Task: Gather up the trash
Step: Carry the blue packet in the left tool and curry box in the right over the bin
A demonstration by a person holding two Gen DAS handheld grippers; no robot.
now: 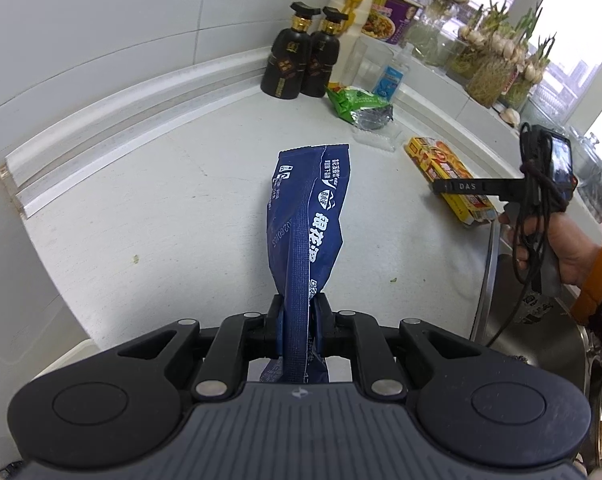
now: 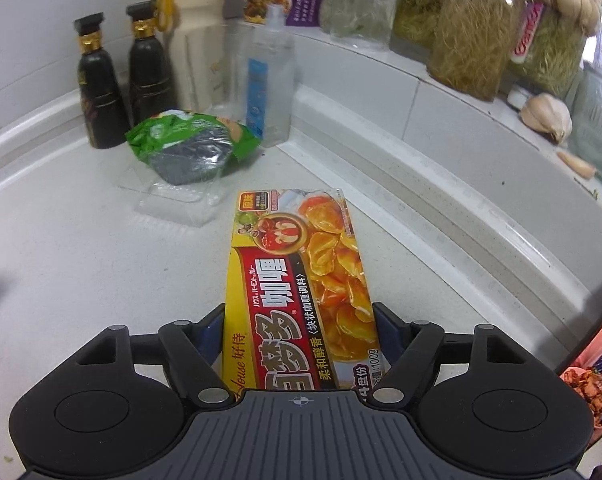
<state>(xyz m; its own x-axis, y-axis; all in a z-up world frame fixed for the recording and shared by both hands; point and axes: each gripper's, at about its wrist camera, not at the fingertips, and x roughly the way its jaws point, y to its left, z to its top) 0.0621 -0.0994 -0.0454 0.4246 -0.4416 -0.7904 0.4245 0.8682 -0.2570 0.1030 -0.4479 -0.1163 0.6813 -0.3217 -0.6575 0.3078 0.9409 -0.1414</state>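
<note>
Wrapper (image 1: 307, 216) pinched left, box (image 2: 297, 280) straddled right

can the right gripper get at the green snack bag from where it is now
Probably not right away. The right gripper has the yellow curry box between its fingers, and the green snack bag lies farther back on a clear plastic tray. The counter between looks free otherwise.

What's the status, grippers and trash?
Left gripper shut on blue wrapper. Right gripper astride curry box, contact unclear. Green wrapper uncollected. Nothing blocking.
</note>
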